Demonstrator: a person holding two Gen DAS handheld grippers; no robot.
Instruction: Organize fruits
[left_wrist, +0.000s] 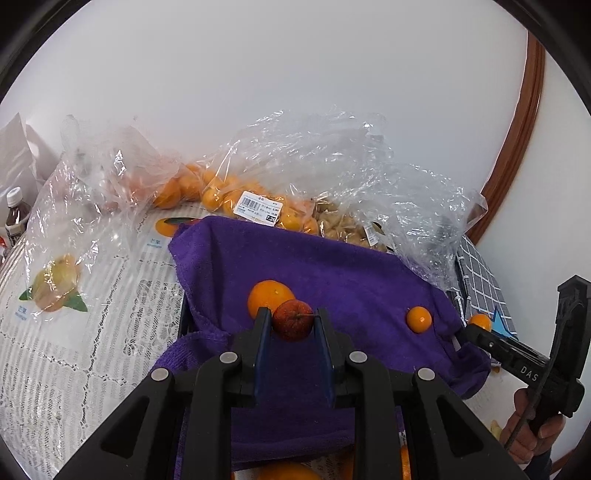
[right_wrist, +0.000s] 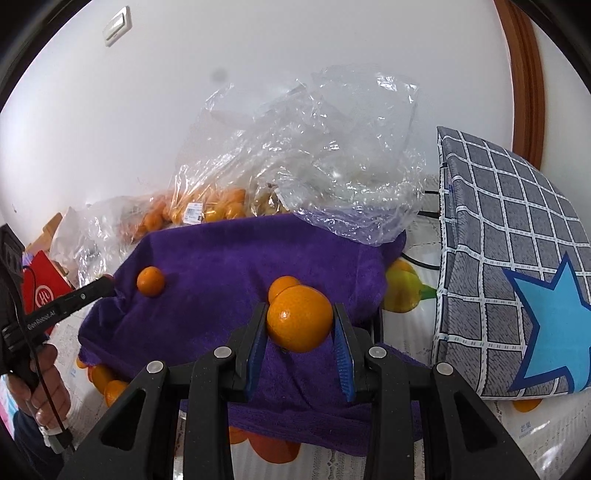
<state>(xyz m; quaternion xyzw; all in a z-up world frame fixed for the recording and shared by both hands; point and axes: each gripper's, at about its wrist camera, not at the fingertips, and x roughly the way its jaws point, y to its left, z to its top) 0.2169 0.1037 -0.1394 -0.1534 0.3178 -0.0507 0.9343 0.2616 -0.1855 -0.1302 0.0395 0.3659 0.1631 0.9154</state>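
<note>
My left gripper (left_wrist: 292, 320) is shut on a small dark red fruit (left_wrist: 293, 319), held just above a purple towel (left_wrist: 332, 266). An orange (left_wrist: 269, 295) lies on the towel right behind it, and a smaller orange (left_wrist: 419, 319) lies further right. My right gripper (right_wrist: 300, 320) is shut on a large orange (right_wrist: 300, 318) over the same towel (right_wrist: 221, 251). A small orange (right_wrist: 281, 286) sits just behind it and another (right_wrist: 150, 281) lies at the towel's left. The right gripper's tip also shows in the left wrist view (left_wrist: 480, 334).
Clear plastic bags (left_wrist: 258, 177) of oranges and pale fruit lie behind the towel against the white wall. A grey checked box with a blue star (right_wrist: 517, 280) stands at right. A lace tablecloth (left_wrist: 74, 350) covers the table; bottles (left_wrist: 14, 214) stand far left.
</note>
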